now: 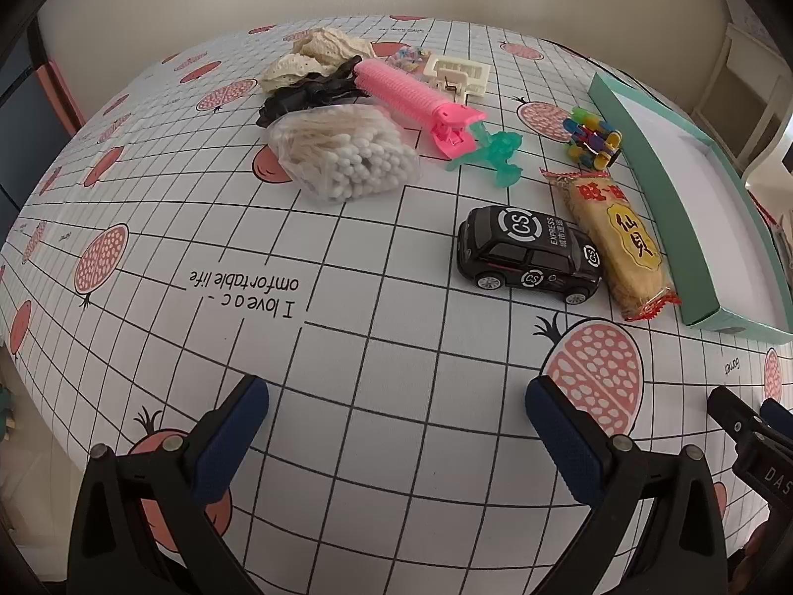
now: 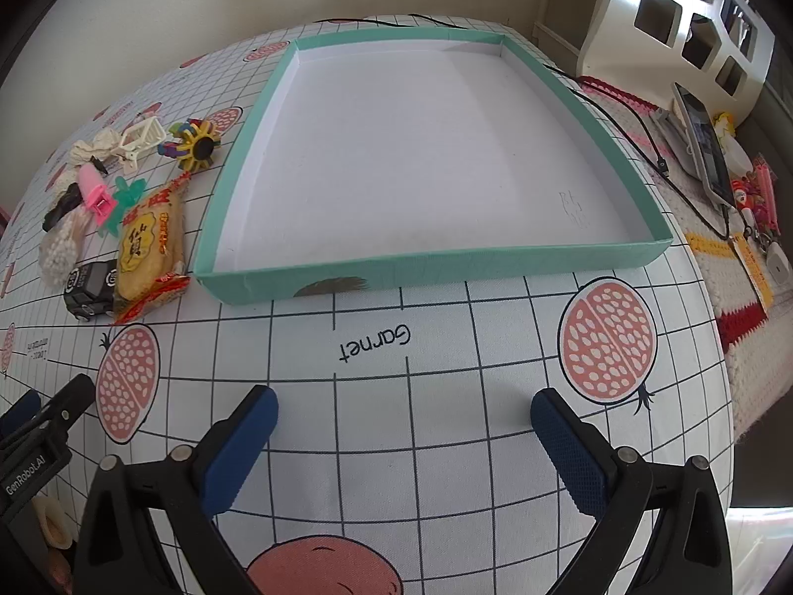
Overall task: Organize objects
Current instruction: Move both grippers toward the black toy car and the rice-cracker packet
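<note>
Gripper (image 2: 404, 409) before shallow teal tray (image 2: 585, 114)

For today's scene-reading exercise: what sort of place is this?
Probably a room in a home. A table wears a pomegranate-print cloth, household odds and ends such as cotton swabs and a toy car lie loose, and a white shelf stands nearby.

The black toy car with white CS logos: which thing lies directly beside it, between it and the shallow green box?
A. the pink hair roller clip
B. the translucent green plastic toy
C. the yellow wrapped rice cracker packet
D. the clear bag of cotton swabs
C: in the left wrist view the yellow wrapped rice cracker packet lies against the black toy car, with the shallow green box on the packet's other side.
</note>
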Demonstrator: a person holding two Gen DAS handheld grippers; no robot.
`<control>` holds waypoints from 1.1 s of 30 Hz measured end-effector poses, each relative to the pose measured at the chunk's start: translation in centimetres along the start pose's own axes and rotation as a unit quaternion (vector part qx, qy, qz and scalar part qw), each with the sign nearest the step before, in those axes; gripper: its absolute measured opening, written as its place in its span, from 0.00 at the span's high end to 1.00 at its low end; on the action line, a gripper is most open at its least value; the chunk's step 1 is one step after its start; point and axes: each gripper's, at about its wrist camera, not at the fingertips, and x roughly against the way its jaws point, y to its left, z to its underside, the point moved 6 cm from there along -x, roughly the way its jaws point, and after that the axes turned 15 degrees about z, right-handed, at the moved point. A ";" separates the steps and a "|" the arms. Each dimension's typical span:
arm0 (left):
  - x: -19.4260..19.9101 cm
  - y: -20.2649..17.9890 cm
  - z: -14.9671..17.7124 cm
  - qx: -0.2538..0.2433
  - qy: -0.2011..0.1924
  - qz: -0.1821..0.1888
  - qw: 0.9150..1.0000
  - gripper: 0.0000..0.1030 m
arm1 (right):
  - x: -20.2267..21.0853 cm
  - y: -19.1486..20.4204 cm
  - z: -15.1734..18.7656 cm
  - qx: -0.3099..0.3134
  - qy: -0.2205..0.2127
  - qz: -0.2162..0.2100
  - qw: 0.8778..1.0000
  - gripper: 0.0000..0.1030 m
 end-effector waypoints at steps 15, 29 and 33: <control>0.2 -0.3 0.2 0.003 -0.020 -0.004 1.000 0.00 | 0.0 -0.1 -0.2 0.000 0.005 0.000 1.000 0.00; 3.4 -0.3 -4.6 0.026 -0.026 0.024 0.999 0.00 | 7.9 3.0 -6.2 0.043 -0.102 -0.038 0.993 0.00; 4.3 -0.2 -6.9 0.025 -0.016 0.029 0.999 0.00 | 9.5 4.9 -7.4 0.068 -0.106 -0.059 0.990 0.00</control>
